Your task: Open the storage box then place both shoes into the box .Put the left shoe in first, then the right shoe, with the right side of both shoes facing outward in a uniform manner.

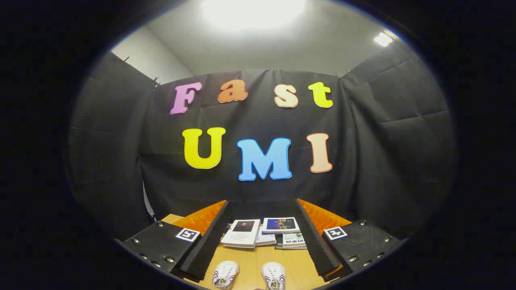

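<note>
The wooden table (258, 262) ran from the booth's cloth wall toward the gripper (258, 241), which hung raised and level with its jaws spread wide, gripping nothing. Its two fingers (205, 245) framed everything on the table. Beyond them, against the wall, lay a loose stack of books (264, 233), some overlapping. Nearest and lowest, between the fingers, sat two small white sneakers (225, 274) with striped sides, side by side and slightly apart, toes pointing toward the books. No storage box could be made out from this raised angle. The opening step looked not yet begun; doing it well would probably mean tilting down to find the box and its lid edge first, keeping the jaws spread until a finger sat squarely under that edge.
</note>
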Motion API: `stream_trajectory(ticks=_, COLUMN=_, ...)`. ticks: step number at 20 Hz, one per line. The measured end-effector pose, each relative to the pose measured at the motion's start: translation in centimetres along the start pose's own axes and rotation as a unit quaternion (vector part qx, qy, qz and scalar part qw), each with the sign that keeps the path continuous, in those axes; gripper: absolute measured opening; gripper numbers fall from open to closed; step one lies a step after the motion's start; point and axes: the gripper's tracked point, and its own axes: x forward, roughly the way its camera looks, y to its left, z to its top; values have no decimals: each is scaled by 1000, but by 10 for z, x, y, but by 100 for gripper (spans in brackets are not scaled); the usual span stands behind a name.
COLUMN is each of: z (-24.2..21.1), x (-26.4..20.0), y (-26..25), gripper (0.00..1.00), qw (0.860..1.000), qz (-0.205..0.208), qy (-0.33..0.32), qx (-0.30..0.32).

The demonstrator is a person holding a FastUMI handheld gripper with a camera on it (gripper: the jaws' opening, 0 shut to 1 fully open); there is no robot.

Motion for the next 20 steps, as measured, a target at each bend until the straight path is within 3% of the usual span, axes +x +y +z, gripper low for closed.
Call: stream_trajectory(ticks=20, z=-20, x=32, y=-1, gripper=96, qw=1000, qz=22, qy=22, qx=-2)
